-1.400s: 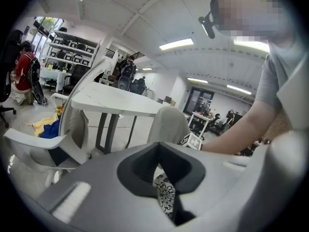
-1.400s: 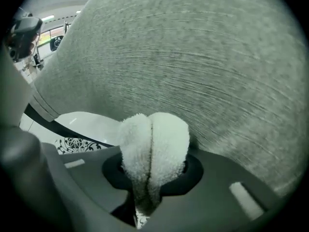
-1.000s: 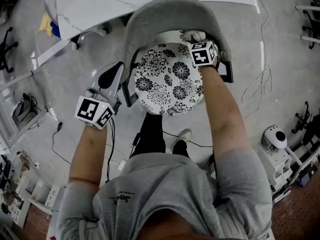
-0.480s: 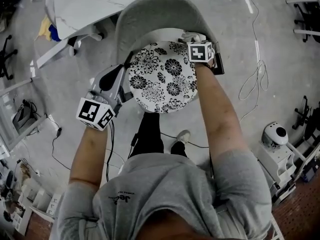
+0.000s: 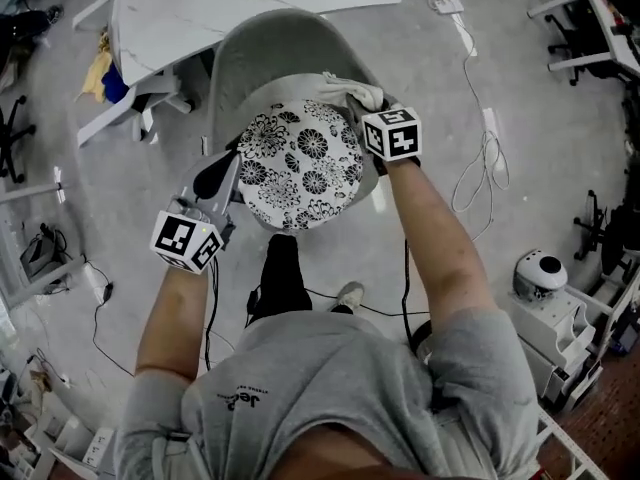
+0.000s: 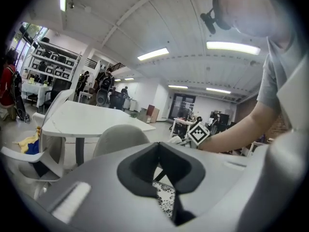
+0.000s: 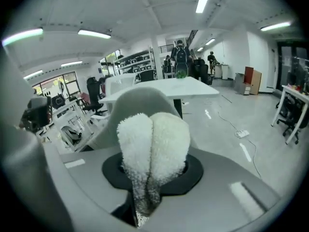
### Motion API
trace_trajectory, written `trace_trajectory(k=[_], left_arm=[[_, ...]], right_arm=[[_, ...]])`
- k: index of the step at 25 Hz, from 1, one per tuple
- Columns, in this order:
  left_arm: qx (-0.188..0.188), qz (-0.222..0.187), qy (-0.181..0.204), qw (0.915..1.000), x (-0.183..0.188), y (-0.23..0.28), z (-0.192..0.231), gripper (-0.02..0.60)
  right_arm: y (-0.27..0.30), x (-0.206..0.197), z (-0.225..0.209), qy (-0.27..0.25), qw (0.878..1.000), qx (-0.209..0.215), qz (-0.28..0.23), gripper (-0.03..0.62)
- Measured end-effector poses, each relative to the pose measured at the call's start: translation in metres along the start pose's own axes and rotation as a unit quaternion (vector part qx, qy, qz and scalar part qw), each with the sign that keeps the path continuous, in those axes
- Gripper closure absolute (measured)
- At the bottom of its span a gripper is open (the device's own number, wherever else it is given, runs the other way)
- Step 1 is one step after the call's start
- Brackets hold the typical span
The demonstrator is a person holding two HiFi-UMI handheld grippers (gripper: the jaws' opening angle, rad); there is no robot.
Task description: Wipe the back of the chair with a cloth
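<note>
At the chair back (image 5: 250, 58), right claw (image 7: 152, 175) tight around white cloth (image 7: 153, 134).

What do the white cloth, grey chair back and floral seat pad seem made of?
White fluffy cloth: looped terry or microfibre, going by its nubbly pile. Grey curved chair back: probably moulded plastic, smooth, matte, seamless. Black-and-white floral seat pad: likely printed fabric, though its weave is too small to tell.

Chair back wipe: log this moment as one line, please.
right tool: shut on white cloth | place: inner right side of grey chair back | left tool: shut, empty, beside patterned seat
</note>
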State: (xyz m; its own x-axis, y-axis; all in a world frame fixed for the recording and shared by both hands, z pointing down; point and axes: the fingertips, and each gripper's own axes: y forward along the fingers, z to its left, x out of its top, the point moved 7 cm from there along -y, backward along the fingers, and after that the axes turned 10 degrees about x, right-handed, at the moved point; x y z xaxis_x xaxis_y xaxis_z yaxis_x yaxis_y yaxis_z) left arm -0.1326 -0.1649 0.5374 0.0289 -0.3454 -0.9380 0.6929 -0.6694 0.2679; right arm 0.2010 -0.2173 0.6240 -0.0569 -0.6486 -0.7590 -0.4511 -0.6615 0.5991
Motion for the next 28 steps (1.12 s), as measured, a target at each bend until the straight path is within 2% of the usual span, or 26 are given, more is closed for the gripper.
trace_trajectory(k=[3,7,12,15,18,23,25,28], left_arm=[[-0.026,-0.018,0.008,0.9995,0.019,-0.012,-0.053,0.522],[-0.092,-0.034,0.028,0.9948,0.048,-0.018,-0.148,0.522],[-0.169,-0.046,0.055,0.9830,0.081,-0.032,-0.278,0.522],[-0.220,-0.057,0.066,0.9716,0.102,-0.031,-0.346,0.522],[-0.288,-0.069,0.077,0.9522,0.122,-0.025,-0.409,0.522],[-0.399,-0.070,0.101,0.9088,0.148,-0.008,-0.467,0.522],[-0.443,-0.060,0.115,0.8872,0.157,0.003,-0.481,0.522],[-0.512,-0.045,0.137,0.8469,0.164,0.010,-0.497,0.522]], right_arm=[[-0.089,0.002,0.015,-0.003,0.999,0.010,-0.040,0.511],[-0.229,-0.016,0.037,0.001,0.996,-0.004,-0.084,0.510],[-0.401,-0.059,0.067,-0.021,0.993,-0.045,-0.104,0.510],[-0.490,-0.079,0.084,-0.022,0.988,-0.084,-0.129,0.511],[-0.559,-0.096,0.103,-0.004,0.981,-0.117,-0.157,0.510],[-0.603,-0.116,0.142,0.009,0.972,-0.160,-0.174,0.510],[-0.616,-0.119,0.153,0.027,0.960,-0.194,-0.198,0.510],[-0.634,-0.128,0.174,0.063,0.935,-0.254,-0.239,0.510]])
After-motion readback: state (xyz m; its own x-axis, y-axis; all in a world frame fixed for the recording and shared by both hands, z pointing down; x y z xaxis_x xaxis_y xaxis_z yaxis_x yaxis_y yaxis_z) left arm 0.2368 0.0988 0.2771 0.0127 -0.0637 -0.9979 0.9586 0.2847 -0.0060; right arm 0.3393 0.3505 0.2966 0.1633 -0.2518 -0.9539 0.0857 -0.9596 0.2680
